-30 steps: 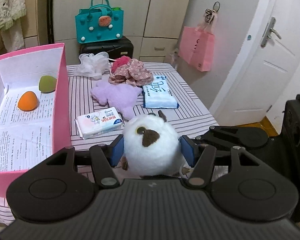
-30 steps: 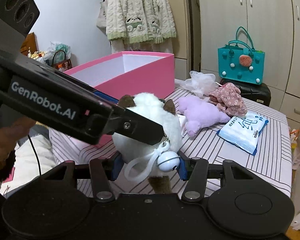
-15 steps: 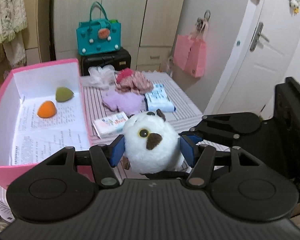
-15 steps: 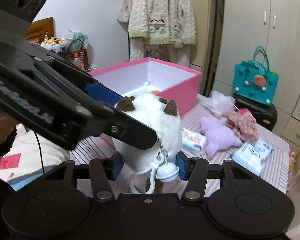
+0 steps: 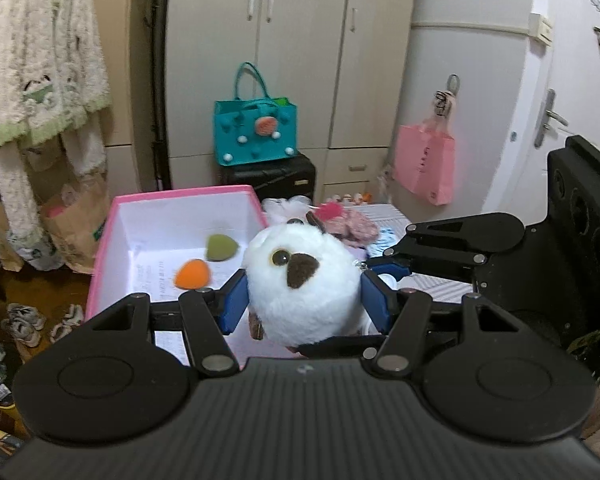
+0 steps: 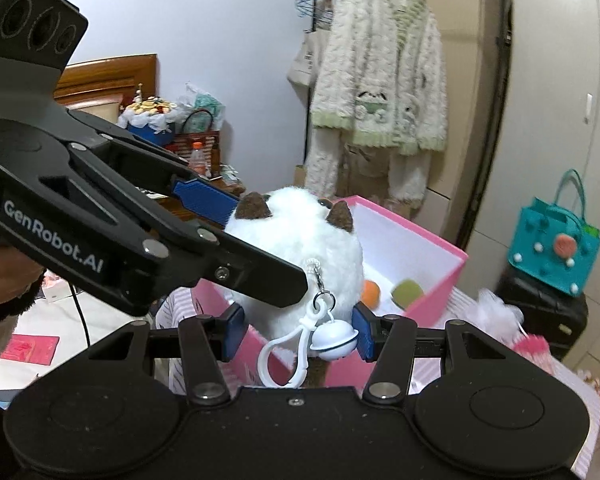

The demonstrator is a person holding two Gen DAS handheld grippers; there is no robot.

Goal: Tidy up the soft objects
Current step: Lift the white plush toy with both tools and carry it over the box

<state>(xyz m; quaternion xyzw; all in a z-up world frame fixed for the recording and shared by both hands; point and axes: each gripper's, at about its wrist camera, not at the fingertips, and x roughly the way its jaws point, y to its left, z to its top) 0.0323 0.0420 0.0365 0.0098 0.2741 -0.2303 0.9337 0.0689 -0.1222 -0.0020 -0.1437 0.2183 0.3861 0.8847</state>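
White plush toy (image 5: 304, 280) held in the air above the near end of the pink box (image 5: 104, 248), pinched by both left gripper (image 5: 304, 300) and right gripper (image 6: 296, 332), pads sunk into its sides. Judged light, squashy, non-slip; hold mid-body, clear of the dangling bell clip (image 6: 332, 340)

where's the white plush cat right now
The white plush cat is clamped between both grippers, the left gripper and the right gripper, held up in the air just in front of the open pink box.
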